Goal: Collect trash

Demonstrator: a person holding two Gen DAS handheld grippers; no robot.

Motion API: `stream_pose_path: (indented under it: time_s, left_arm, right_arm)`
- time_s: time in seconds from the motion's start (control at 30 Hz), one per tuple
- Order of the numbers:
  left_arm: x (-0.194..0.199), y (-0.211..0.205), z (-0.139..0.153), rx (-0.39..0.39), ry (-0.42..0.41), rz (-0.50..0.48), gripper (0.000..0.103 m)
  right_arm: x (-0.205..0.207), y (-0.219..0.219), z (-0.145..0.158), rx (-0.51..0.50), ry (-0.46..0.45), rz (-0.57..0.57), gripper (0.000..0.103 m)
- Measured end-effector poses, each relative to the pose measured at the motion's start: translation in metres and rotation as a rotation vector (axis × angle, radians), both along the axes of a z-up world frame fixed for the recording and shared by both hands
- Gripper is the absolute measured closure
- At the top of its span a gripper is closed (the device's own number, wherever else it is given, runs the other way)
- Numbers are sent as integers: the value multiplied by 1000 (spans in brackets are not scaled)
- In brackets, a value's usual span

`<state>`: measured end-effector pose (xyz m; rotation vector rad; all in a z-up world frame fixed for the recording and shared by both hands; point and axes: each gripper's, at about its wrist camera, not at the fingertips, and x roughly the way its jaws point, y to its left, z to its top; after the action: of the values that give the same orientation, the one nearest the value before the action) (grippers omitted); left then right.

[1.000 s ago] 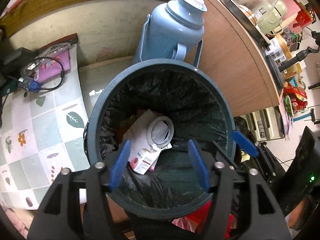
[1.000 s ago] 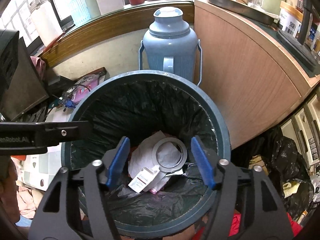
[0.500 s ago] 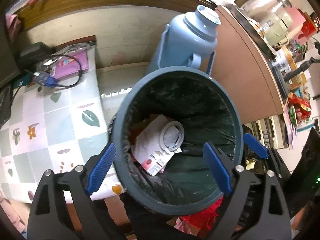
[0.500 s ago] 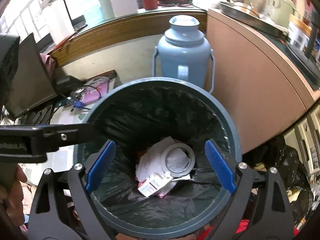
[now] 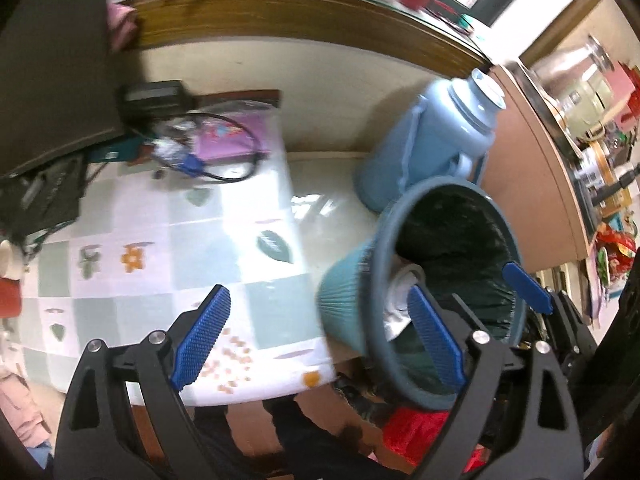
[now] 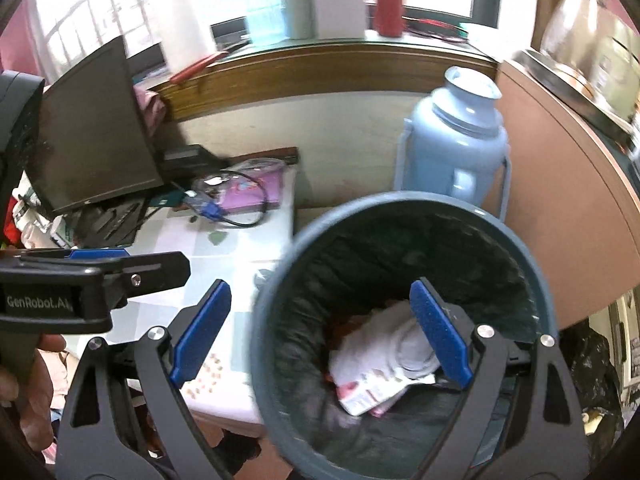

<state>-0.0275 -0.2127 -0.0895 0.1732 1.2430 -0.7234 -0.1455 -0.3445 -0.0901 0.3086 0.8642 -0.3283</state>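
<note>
Blue-grey bin rim (image 6: 280,280) beside table edge (image 6: 290,216)

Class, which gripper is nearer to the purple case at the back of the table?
Left. The left gripper hangs over the table, short of the purple case; the right gripper straddles the trash bin rim.

Bright window (image 6: 256,12) above wooden sill (image 6: 320,68); tiled table (image 5: 168,248) below.

Bin (image 6: 276,292) mouth open; thermos (image 6: 452,140) behind.
</note>
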Motion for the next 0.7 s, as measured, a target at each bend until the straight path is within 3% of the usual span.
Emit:
stream_pose_path:
  time_s: [0.43, 0.7]
  left_arm:
    - [70, 130, 2, 31, -13, 139, 15]
    - [99, 179, -1, 39, -14, 162, 15]
  right_arm:
    - [78, 116, 3, 4, 8, 143, 13]
    - [111, 167, 2, 3, 20, 179, 13]
